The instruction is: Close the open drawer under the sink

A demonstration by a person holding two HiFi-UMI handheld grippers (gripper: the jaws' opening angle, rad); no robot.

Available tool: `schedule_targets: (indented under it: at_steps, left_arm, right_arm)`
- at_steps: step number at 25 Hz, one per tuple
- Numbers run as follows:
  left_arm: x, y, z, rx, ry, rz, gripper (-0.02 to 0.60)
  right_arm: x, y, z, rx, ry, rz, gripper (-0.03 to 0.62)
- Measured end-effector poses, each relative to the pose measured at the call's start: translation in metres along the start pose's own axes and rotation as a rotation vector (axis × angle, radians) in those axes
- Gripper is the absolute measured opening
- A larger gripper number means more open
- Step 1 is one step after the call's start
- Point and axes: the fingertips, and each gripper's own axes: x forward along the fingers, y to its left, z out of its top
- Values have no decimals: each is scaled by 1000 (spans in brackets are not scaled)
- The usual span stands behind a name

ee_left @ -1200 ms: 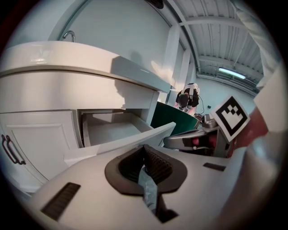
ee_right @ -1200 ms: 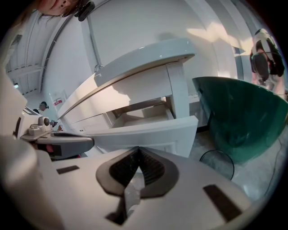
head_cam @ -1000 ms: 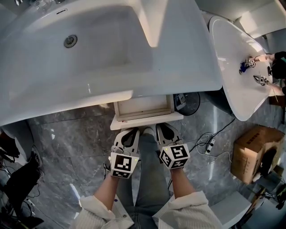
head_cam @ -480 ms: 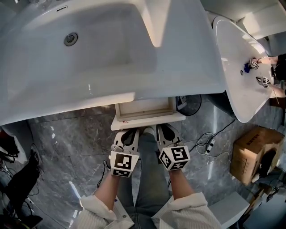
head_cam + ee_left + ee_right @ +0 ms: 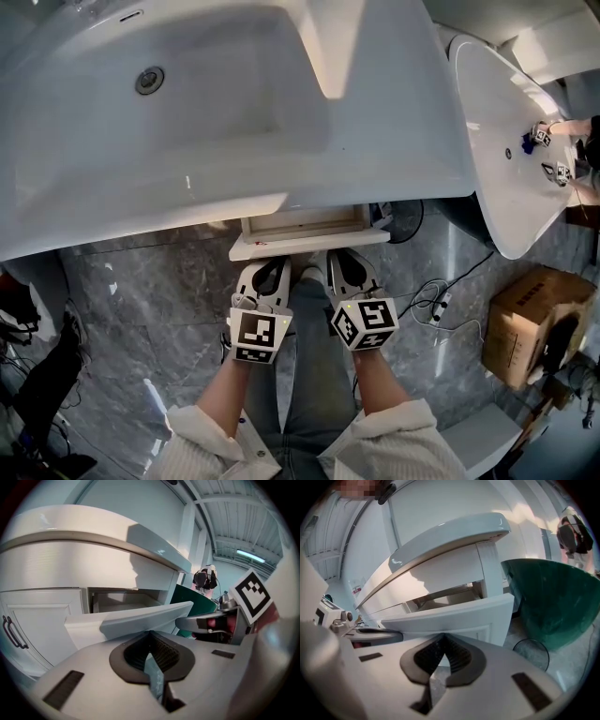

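Closely fronting the part-open drawer (image 5: 309, 246), the left hand-held gripper (image 5: 266, 268) and right hand-held gripper (image 5: 343, 263) both have jaws together, empty.

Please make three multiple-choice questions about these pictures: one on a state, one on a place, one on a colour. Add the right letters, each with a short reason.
1. The drawer under the sink is:
A. fully shut
B. partly open
C. taken out completely

2. The cardboard box stands:
A. in the sink
B. on the floor, at the person's right
C. inside the drawer

3. The drawer's front is:
A. white
B. green
C. black

Answers:
1 B: the head view shows the drawer's inside sticking out past the sink's edge, with the left gripper and the right gripper at its front, jaws together.
2 B: the box sits on the grey floor, right of the grippers.
3 A: both gripper views show a white panel just ahead of the jaws.
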Motion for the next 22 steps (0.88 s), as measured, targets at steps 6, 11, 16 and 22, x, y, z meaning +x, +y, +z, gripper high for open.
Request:
schedule_targets:
  at_steps: [6,11,16,22]
  left_arm:
    - [8,10,9,23,-8,0,15]
    - [14,15,14,24,-14,-1,15]
    - [19,21,21,34,-19,-4,15]
    - [30,33,34,50,-32,6,15]
  right_arm:
    - [12,-1,10,-12,-9,-2,11]
    - [19,-3,15,-22,-12,-2,11]
    - [26,-3,23,-37,-20,0,11]
    - [42,-5,37,-55,-32,0,11]
